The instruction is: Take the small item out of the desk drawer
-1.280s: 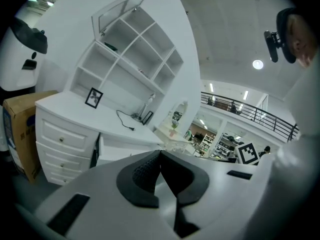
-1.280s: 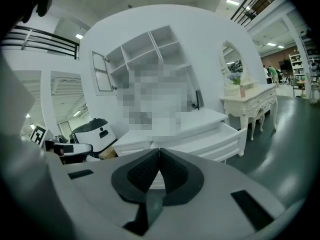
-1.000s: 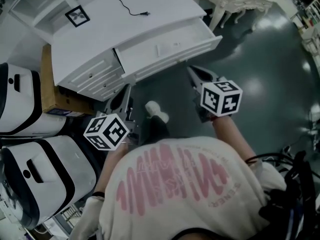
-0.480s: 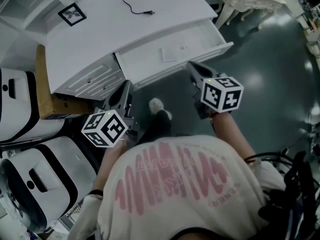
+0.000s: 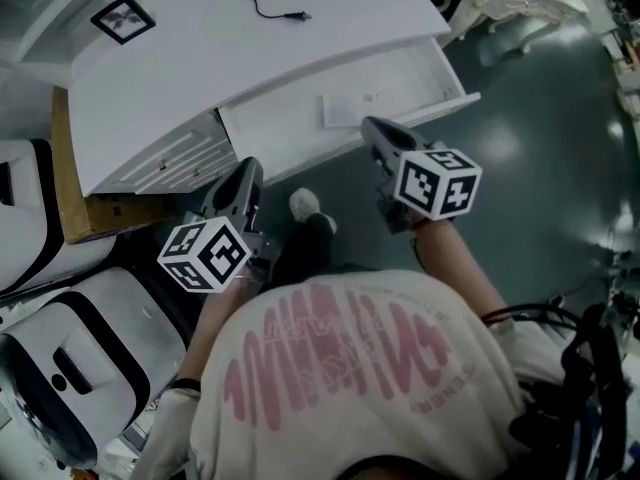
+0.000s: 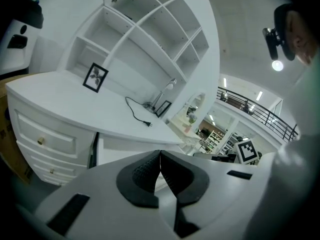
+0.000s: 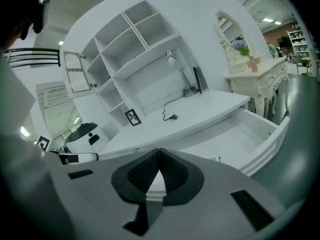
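The drawer (image 5: 270,128) of the white desk (image 5: 220,58) stands pulled out in the upper middle of the head view, a shallow, smooth, painted tray. On its floor, toward the right, lies the small item (image 5: 343,109): a flat, pale rectangle, thin like a card or paper, though the view is too coarse to be sure. Its long axis runs along the drawer's length, its right end tilted slightly up-frame. A tiny dark speck sits just beside it at upper right.

The right gripper (image 5: 372,128) hovers near the drawer's front edge, just below the item, its ribbed black jaws pressed together on nothing. The left gripper (image 5: 246,173), lower left, also has its jaws closed and empty.

A black cord (image 5: 268,6) and a dark-edged picture frame (image 5: 122,18) lie on the matte desktop.
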Demonstrator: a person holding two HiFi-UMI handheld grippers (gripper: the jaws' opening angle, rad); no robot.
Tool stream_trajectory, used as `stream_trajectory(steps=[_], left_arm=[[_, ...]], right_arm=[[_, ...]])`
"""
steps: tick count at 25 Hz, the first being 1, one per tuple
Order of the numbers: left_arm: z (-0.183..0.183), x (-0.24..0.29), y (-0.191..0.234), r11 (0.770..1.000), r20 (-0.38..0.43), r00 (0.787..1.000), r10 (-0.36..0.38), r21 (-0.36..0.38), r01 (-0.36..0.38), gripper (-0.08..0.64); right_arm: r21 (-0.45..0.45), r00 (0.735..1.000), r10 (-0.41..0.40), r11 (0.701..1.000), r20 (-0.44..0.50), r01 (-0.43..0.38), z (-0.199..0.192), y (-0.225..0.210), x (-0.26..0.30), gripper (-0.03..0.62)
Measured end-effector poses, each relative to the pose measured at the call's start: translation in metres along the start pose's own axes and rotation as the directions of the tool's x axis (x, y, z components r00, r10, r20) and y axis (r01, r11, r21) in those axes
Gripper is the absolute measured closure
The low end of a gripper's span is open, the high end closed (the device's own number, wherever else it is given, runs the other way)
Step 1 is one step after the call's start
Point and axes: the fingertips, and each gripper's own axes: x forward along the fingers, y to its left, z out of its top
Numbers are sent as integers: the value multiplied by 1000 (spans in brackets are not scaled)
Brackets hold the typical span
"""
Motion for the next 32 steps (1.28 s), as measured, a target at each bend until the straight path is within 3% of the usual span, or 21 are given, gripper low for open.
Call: stream_trajectory(steps=[4, 10, 13, 17, 24, 25, 27, 29, 31, 32], left_arm=[[1, 14, 9, 1000, -24, 1000, 13, 8, -13, 531], [8, 31, 28, 998, -54, 997, 49, -24, -50, 531], [21, 40, 31, 998, -59, 997, 51, -21, -52, 531], [43, 50, 35, 999, -56, 997, 50, 0, -50, 531], [74, 54, 51, 997, -27, 997, 79, 8, -79, 531], [76, 54, 53, 996, -25, 996, 84, 9, -84, 531], [80, 53, 57, 996, -23, 995, 94, 13, -94, 531], [83, 54, 61, 995, -18, 995, 102, 11, -101, 531], [85, 57, 63, 994, -9, 994, 106, -1, -106, 531], [84, 59, 64, 994, -5, 994, 107, -9, -107, 531]], right_arm=[[-45, 997, 52, 998, -52, -54, -3, -4, 23, 575], [-188, 977, 80, 975, -198, -118, -12, -9, 55, 575], [-262, 957, 101, 949, -272, -174, -14, -5, 72, 574], [-394, 925, 74, 890, -372, -229, -17, -7, 92, 574], [-511, 848, -10, 802, -530, -310, -27, -30, 115, 570], [-517, 833, -17, 791, -553, -328, -30, -33, 118, 546], [-524, 790, -34, 765, -613, -374, -38, -36, 124, 397], [-550, 740, -72, 718, -668, -427, -47, -37, 127, 370], [-587, 699, -123, 654, -704, -476, -58, -42, 131, 290], [-597, 682, -143, 631, -718, -496, -63, -45, 133, 280]])
